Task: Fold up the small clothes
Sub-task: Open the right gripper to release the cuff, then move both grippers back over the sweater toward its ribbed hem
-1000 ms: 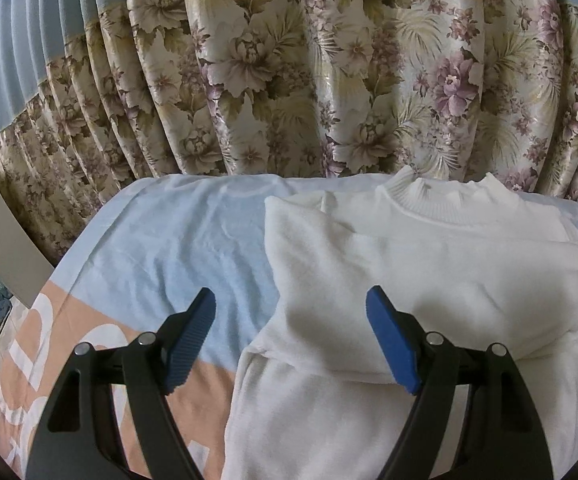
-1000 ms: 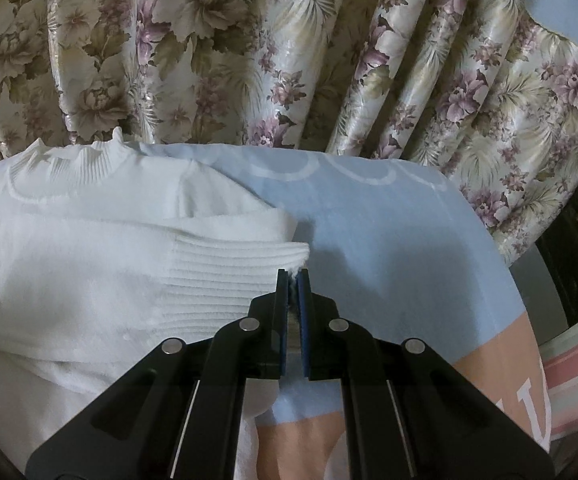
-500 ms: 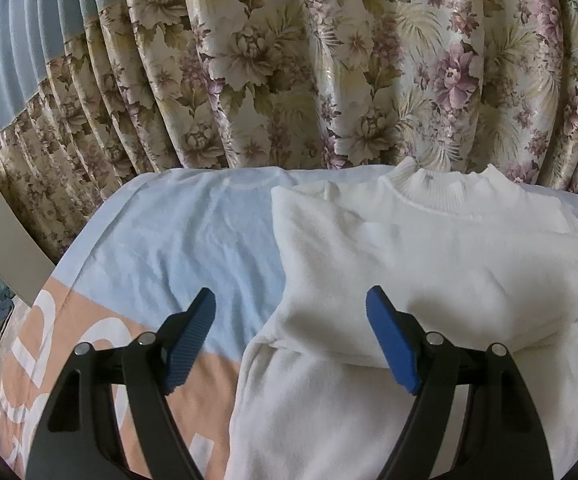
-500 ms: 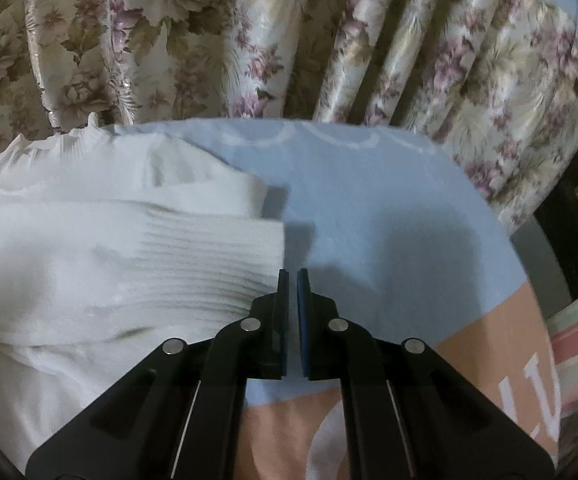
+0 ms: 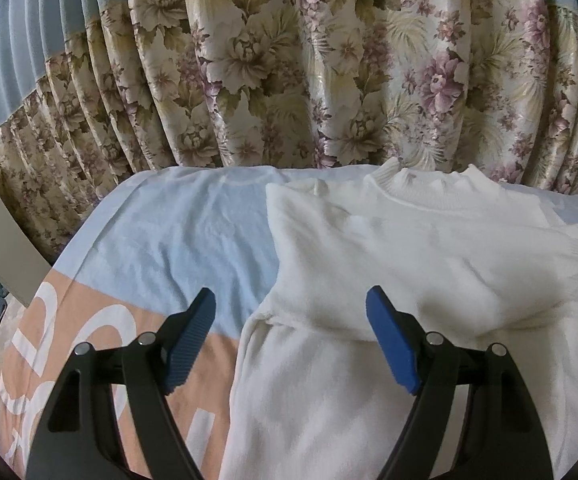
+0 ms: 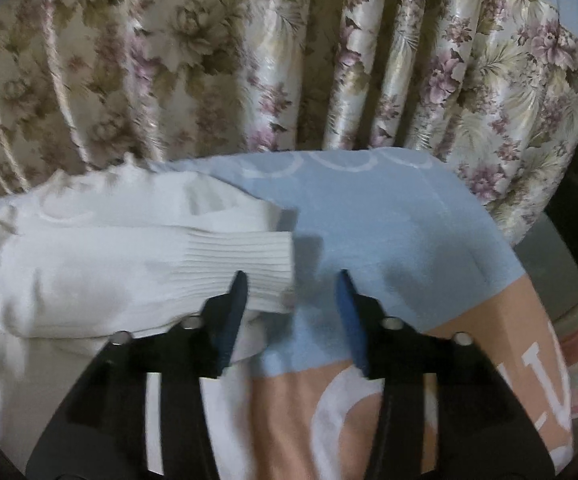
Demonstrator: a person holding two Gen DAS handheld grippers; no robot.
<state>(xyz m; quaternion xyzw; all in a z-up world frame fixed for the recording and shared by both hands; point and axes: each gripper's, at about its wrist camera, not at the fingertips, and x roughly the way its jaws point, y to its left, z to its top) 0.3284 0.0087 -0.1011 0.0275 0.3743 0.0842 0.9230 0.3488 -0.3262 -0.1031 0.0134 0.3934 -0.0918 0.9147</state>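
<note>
Left wrist view: left claw (image 5: 289,308) spread wide, empty, poised over white sweater (image 5: 409,264) lying on blue-and-peach cloth (image 5: 177,240), floral curtain (image 5: 289,72) behind. Right wrist view: right claw (image 6: 291,282) released, just at ribbed cuff (image 6: 245,264) of folded-across sleeve, curtain beyond.
</note>
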